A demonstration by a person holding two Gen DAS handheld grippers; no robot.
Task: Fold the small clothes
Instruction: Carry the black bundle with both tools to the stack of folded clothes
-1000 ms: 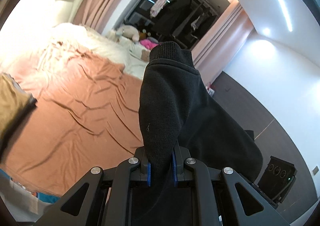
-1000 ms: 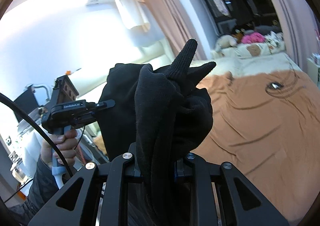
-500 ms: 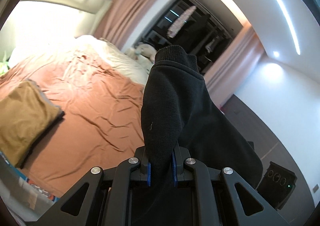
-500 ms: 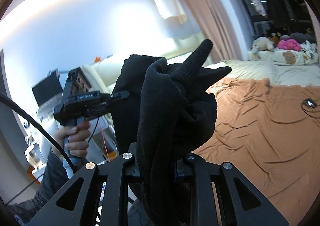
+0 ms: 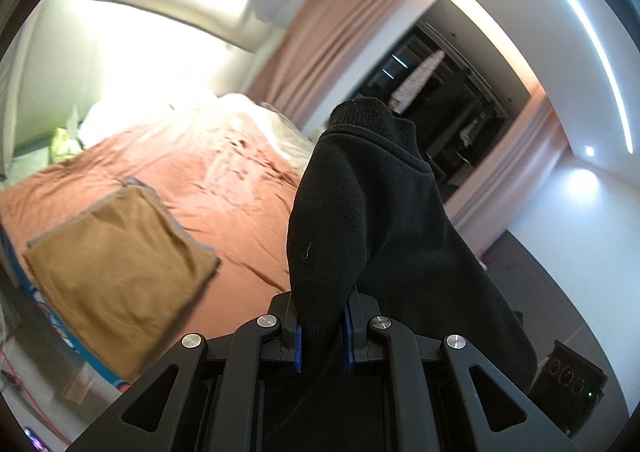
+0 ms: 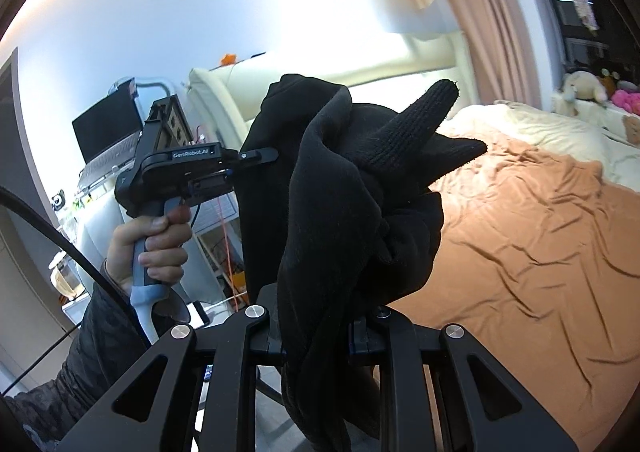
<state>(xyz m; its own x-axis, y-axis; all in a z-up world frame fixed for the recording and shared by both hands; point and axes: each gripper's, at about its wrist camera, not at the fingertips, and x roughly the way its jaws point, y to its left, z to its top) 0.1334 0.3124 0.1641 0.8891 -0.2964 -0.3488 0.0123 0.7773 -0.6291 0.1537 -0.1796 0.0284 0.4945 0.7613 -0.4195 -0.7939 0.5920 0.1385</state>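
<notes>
Fingers of the left gripper (image 5: 322, 336) and right gripper (image 6: 316, 332) clamp one black garment (image 5: 360, 212), we note. We see it held above the bed (image 5: 224, 188), beside a folded tan garment (image 5: 116, 264).

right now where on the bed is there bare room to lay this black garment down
Bare sheet runs between the folded tan cloth and the black garment, and on toward the white bedding. The near corner under the tan cloth is taken; the far end by the toys is crowded.

I see a bed with a rumpled orange sheet (image 6: 532, 236), pink curtains (image 5: 340, 36), a laptop (image 6: 106, 128) on a shelf, and plush toys (image 6: 580, 86) far back.
</notes>
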